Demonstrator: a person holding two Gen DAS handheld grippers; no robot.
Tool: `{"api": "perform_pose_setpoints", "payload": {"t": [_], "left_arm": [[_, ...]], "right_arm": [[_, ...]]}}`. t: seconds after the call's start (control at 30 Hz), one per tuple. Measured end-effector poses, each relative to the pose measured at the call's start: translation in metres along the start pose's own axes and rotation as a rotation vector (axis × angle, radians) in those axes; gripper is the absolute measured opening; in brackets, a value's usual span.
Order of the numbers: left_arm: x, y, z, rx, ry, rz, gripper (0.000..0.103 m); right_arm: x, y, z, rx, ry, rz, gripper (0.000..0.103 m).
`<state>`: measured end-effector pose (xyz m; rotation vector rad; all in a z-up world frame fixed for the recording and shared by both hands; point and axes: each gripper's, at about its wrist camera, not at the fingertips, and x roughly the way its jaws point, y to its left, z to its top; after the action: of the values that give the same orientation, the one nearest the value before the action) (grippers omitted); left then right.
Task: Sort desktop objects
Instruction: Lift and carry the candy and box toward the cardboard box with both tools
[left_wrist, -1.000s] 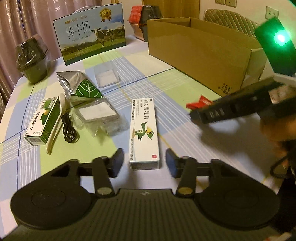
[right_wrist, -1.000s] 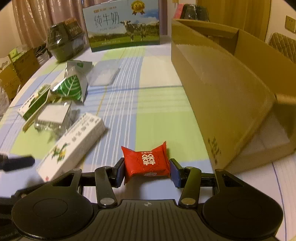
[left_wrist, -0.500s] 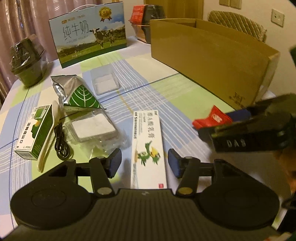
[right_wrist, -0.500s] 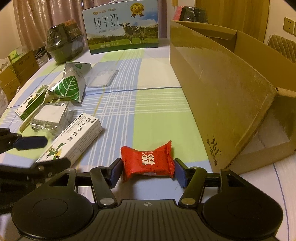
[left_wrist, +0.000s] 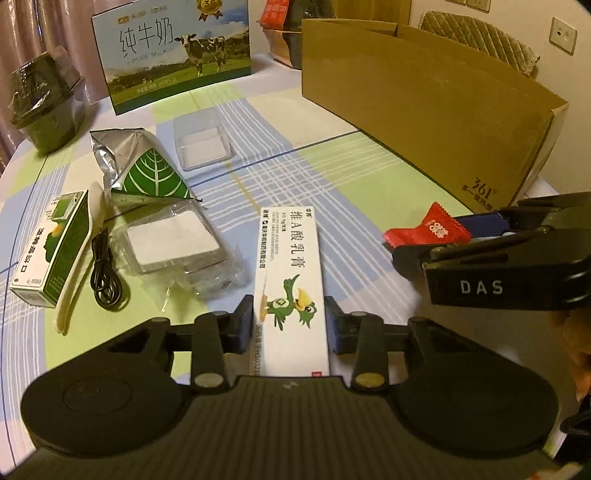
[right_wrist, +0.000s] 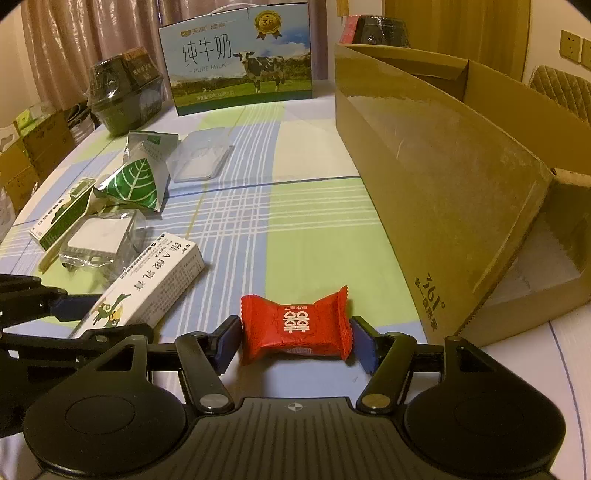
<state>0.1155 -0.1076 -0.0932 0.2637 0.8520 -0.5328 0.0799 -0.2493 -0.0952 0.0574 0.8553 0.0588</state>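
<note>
In the left wrist view, the left gripper (left_wrist: 291, 325) has its fingers closed against the two long sides of a white rectangular ointment carton printed with a green cartoon duck (left_wrist: 290, 280), which lies flat on the checked blue-and-green table (left_wrist: 332, 166). To the carton's left sit a clear plastic pack holding a white block (left_wrist: 173, 247), a coiled black cable (left_wrist: 105, 277), a green-and-white carton (left_wrist: 48, 254) and a silver foil pouch with a green leaf print (left_wrist: 144, 166). A large open brown cardboard box (left_wrist: 424, 99) stands at the far right, and the right gripper (left_wrist: 476, 240) shows beside it with a red sweet wrapper at its tip. In the right wrist view, the right gripper (right_wrist: 295, 341) has its fingers spread to either side of a red wrapped candy with white characters (right_wrist: 295, 321) resting on the table (right_wrist: 295, 221); the near finger is close to the wrapper, the other just apart, neither pressing it. The cardboard box (right_wrist: 443, 177) rises just right of the candy, and a blue milk gift box with a cow picture (right_wrist: 240, 59) stands at the back.
</note>
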Motion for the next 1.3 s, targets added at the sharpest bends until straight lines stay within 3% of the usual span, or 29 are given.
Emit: {"api": "perform_pose_setpoints", "payload": {"t": [0.37,0.5,0.73,1.3], "left_arm": [[0.001,0.001,0.000,-0.028,0.003,-0.012,0.034],[0.003,-0.002,0.002,-0.013,-0.002,-0.008,0.034],[0.002,-0.003,0.002,-0.007,-0.003,-0.013,0.033],[-0.038,-0.004,0.004,-0.032,-0.057,0.008,0.033]], "right_arm": [[0.001,0.003,-0.001,-0.012,-0.003,-0.006,0.061],[0.001,0.004,-0.001,-0.023,-0.009,-0.011,0.050],[0.001,0.005,-0.001,-0.017,-0.013,-0.005,0.046],[-0.035,0.014,0.011,-0.073,-0.106,0.008,0.045]]}}
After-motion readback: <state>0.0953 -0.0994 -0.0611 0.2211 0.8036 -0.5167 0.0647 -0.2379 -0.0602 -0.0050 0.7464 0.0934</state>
